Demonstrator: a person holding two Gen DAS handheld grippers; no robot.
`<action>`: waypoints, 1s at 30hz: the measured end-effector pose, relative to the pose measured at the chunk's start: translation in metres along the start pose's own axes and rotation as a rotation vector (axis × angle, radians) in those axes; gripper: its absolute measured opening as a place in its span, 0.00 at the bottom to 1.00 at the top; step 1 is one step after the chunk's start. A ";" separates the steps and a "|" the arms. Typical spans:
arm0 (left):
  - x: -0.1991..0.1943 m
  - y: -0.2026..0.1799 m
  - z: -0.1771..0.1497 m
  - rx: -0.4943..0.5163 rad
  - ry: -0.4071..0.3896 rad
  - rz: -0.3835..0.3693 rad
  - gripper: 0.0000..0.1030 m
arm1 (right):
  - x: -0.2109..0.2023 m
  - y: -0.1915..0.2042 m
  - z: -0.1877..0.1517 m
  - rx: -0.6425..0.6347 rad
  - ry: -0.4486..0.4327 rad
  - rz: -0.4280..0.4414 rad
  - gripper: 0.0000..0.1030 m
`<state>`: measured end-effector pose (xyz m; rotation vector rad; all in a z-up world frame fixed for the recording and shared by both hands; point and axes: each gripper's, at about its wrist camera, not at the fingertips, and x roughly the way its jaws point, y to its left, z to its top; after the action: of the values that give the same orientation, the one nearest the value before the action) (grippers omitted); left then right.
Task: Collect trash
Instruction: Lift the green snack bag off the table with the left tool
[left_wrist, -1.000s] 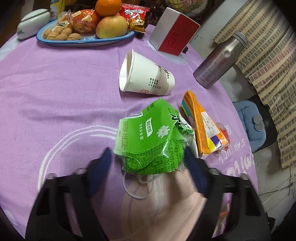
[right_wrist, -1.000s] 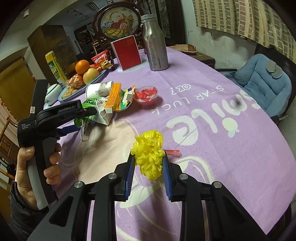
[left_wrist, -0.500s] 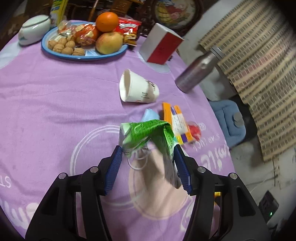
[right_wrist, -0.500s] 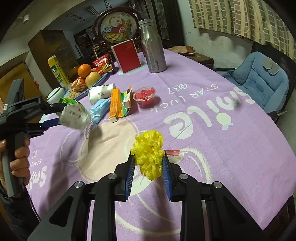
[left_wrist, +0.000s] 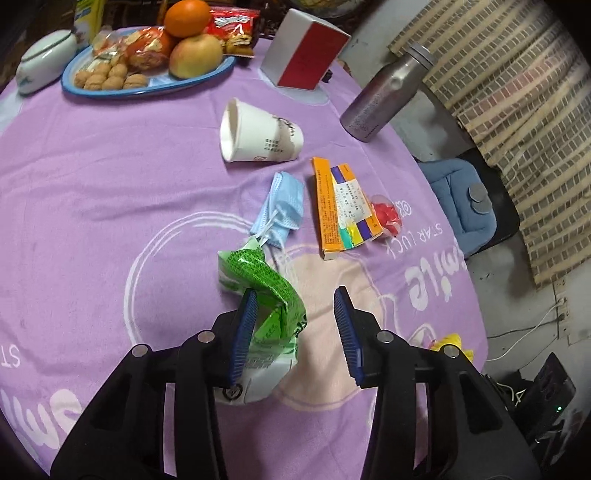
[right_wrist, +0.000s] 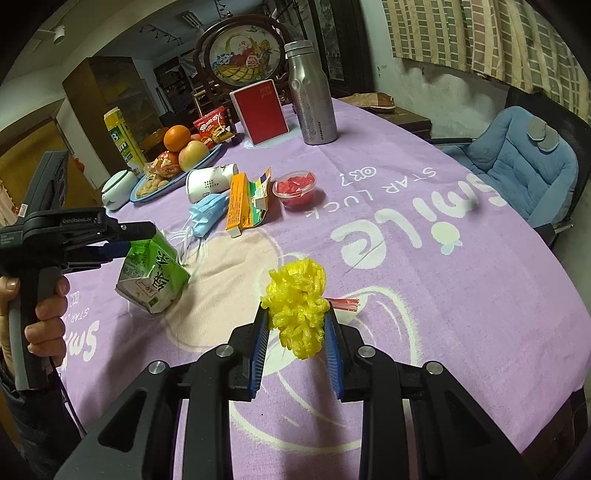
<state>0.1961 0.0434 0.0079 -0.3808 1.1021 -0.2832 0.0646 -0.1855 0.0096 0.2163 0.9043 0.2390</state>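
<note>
My left gripper (left_wrist: 295, 325) has its jaws apart, and a crumpled green drink carton (left_wrist: 266, 302) hangs against its left finger, lifted above the purple tablecloth (left_wrist: 110, 184). In the right wrist view the carton (right_wrist: 153, 273) dangles from the left gripper (right_wrist: 125, 240), so the grip looks loose. My right gripper (right_wrist: 295, 328) is shut on a yellow plastic mesh wad (right_wrist: 297, 302), low over the cloth. A blue face mask (left_wrist: 282, 206), a tipped paper cup (left_wrist: 258, 133), an orange box (left_wrist: 340, 206) and a small cup of red pieces (left_wrist: 386, 218) lie on the table.
A blue plate of fruit and snacks (left_wrist: 147, 85), a white lidded bowl (left_wrist: 44, 59), a red and white box (left_wrist: 306, 48) and a steel bottle (left_wrist: 384, 96) stand at the far side. A blue cushioned chair (right_wrist: 517, 162) stands beside the table. A red strip (right_wrist: 345, 303) lies by the mesh.
The left gripper closed on the green carton and lifted it off the table, uncovering the blue mask; the carton now hangs tilted from one finger. The right gripper has stayed put with the yellow mesh.
</note>
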 end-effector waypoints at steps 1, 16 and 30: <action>-0.001 0.002 -0.001 -0.001 0.005 0.007 0.44 | 0.000 0.000 0.000 0.000 0.002 0.003 0.28; 0.045 -0.006 -0.014 0.074 0.101 0.117 0.27 | 0.001 0.005 0.000 -0.007 0.001 0.023 0.28; -0.030 -0.068 -0.035 0.253 -0.154 -0.118 0.22 | -0.019 0.013 -0.002 -0.032 -0.067 0.004 0.28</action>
<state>0.1493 -0.0108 0.0476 -0.2373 0.8820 -0.4845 0.0503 -0.1791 0.0266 0.1958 0.8329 0.2485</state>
